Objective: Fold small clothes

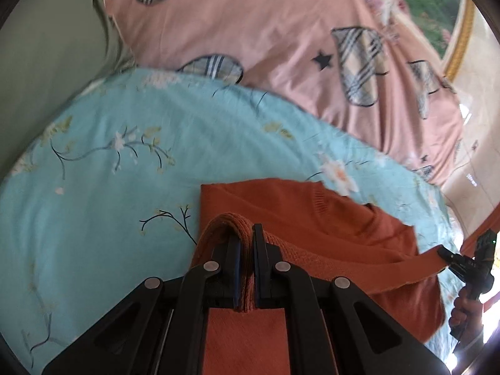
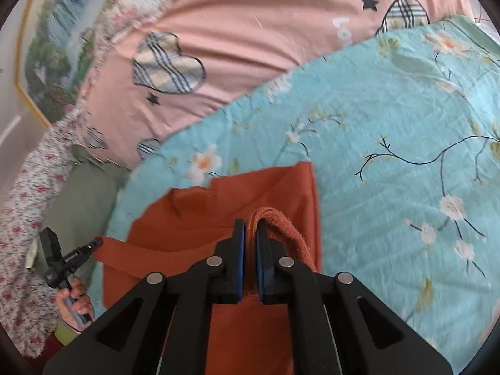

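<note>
An orange knit garment (image 1: 312, 237) lies partly on a light blue floral sheet (image 1: 109, 162), with its near edge lifted. My left gripper (image 1: 246, 234) is shut on a ribbed edge of the garment at its left corner. My right gripper (image 2: 250, 228) is shut on the ribbed edge at the garment's (image 2: 218, 218) right corner. Each gripper shows in the other's view: the right gripper (image 1: 443, 253) at the far right, the left gripper (image 2: 97, 243) at the far left, both pinching the stretched orange edge.
A pink quilt (image 1: 265, 47) with plaid hearts and stars lies beyond the blue sheet (image 2: 390, 125). A green cloth (image 1: 47, 56) lies at the left. A framed picture (image 2: 47, 56) hangs on the wall behind. A floral sleeve (image 2: 25, 218) shows by the hand.
</note>
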`<state>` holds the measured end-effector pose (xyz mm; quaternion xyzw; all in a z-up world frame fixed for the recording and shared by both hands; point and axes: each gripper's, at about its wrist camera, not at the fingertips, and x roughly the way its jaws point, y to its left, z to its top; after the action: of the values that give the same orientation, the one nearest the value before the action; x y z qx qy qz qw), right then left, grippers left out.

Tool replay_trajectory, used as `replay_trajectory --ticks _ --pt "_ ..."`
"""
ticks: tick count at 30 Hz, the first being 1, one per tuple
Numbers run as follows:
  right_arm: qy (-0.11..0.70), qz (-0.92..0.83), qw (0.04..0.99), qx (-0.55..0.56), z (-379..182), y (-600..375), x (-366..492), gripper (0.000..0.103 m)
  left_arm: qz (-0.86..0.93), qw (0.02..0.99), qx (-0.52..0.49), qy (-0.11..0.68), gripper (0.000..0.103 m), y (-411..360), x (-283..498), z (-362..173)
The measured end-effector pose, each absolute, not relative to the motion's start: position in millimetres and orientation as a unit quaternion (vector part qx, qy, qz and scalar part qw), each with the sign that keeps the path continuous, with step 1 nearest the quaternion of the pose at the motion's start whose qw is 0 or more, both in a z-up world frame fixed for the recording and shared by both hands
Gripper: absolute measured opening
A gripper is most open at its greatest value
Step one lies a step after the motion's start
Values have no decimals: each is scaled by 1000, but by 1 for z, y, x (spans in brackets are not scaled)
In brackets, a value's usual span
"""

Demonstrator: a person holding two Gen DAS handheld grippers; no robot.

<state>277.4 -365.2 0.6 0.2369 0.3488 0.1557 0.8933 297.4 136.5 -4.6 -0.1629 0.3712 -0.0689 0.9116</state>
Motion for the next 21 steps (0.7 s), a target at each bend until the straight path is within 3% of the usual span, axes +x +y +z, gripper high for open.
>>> replay_trajectory --ticks 7,8,10,11,12,15,21 --pt "399 90 884 226 -30 -364 298 13 -61 889 -156 425 10 127 332 -44" --pt "391 86 887 231 -26 -365 292 15 -67 887 -166 425 15 127 327 -43" --pt "357 69 901 235 -12 -368 271 31 -91 886 -185 414 36 123 304 -38" --pt "335 65 912 230 -3 -367 258 34 -99 888 -187 408 50 119 293 -35" --pt "312 71 921 222 5 -362 244 36 -113 890 -187 400 56 112 277 -33" --pt "305 154 920 190 12 -329 222 36 -163 884 -175 402 57 82 247 -35" --pt "404 193 889 92 -26 -274 254 36 -159 880 -75 440 56 38 263 -57"
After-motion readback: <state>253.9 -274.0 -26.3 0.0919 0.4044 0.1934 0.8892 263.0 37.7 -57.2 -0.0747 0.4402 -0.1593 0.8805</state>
